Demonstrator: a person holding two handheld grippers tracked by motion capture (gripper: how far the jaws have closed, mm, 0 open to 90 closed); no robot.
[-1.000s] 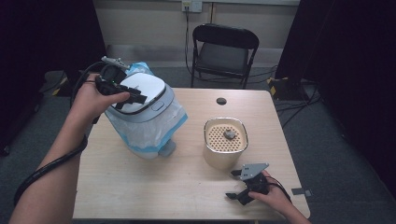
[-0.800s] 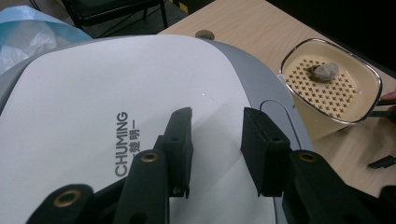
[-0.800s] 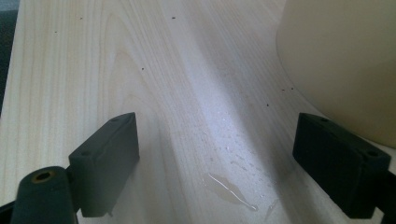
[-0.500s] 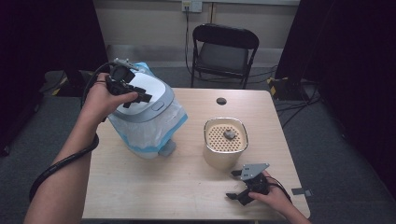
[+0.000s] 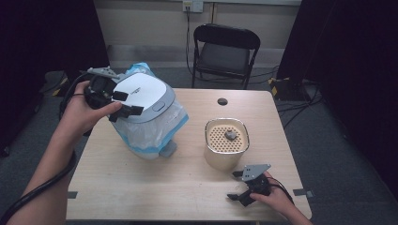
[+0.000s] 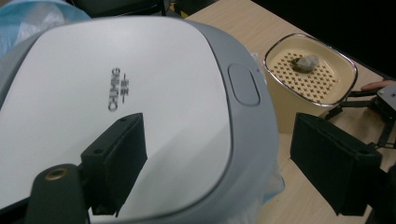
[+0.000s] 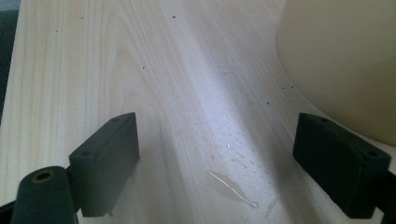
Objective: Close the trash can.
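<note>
1. Having just been opening over the last moments: left gripper [image 5: 123,104], jaws now spread wide, hovering over the white lid [image 5: 143,96] of the bin [image 5: 149,125] with nothing pinched between them, shifted slightly across the lid since the earlier frames.
2. Showing in the left gripper view: one black jaw over the lid [image 6: 121,112], the other past its grey rim; readable lettering "CHUMING" [image 6: 115,88] printed on the white surface, plus a grey oval push button [image 6: 243,84].
3. Standing on the far left of the worktop [image 5: 187,187]: the bin, lined with a pale blue bag [image 5: 162,133].
4. Sitting near the right: cream perforated container [image 5: 226,143], a small grey lump [image 5: 230,135] on top.
5. Resting low on the worktop by the near right edge, just beside the container: right gripper [image 5: 239,197], jaws spread, gripping nothing.
6. Glistening between its jaws: a small wet streak [image 7: 231,189].
</note>
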